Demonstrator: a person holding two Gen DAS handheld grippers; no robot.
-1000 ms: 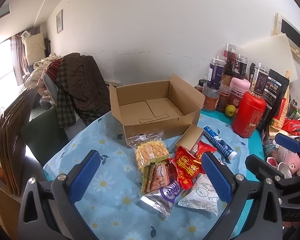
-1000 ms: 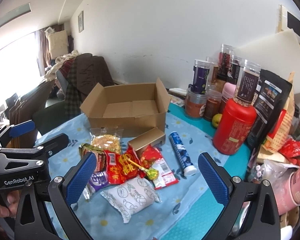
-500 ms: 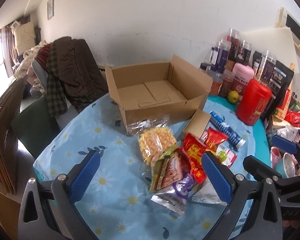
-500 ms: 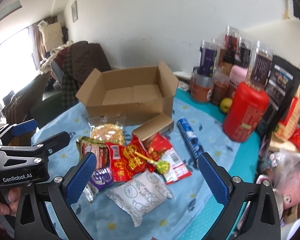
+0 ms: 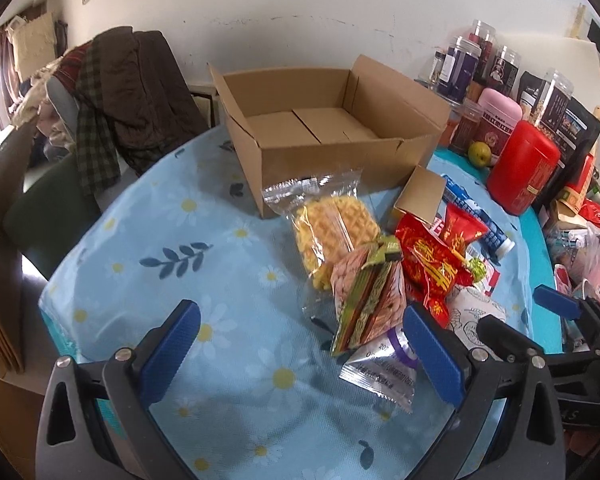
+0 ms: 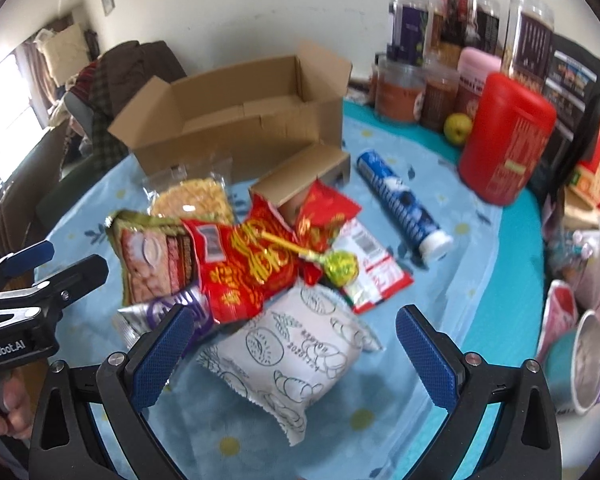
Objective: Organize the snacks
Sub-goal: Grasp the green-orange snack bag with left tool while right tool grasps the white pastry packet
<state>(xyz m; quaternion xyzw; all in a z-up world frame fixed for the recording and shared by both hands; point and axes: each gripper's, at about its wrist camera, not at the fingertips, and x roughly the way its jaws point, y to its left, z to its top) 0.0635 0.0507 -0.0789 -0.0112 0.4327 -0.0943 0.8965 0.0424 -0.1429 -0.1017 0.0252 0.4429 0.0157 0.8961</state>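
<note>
An empty cardboard box stands open at the back of the table. In front of it lies a heap of snacks: a clear waffle bag, a green-edged packet, red packets, a lollipop, a white printed pouch, a purple-and-silver packet and a blue tube. My left gripper hovers open near the heap's left side. My right gripper is open, its fingers straddling the white pouch from above.
Jars, a red canister and a green fruit crowd the right back. Cups and bags sit at the right edge. A small brown carton lies among the snacks. A chair with clothes stands left.
Both grippers have come forward and down toward the snack heap, which looks larger now. The right gripper now frames the white pouch. Both stay open.
</note>
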